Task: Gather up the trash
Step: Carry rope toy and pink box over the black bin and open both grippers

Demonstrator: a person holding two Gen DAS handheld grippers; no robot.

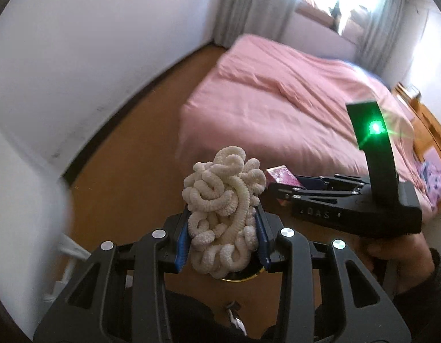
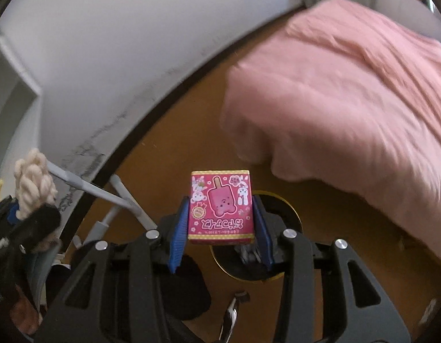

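Hovering above the gold-rimmed bin [image 2: 289,208] on the floor [image 1: 129,165]: left hand-held gripper [image 1: 223,237] clamping a cream yarn tangle [image 1: 223,197], right hand-held gripper [image 2: 220,228] pinching a pink snack box [image 2: 220,207]; advisable to centre each over the opening before letting go.

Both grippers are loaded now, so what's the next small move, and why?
Probably lower the right gripper toward the gold-rimmed bin and release there: its pink box already hangs over the opening, while the left gripper holds the yarn bundle.
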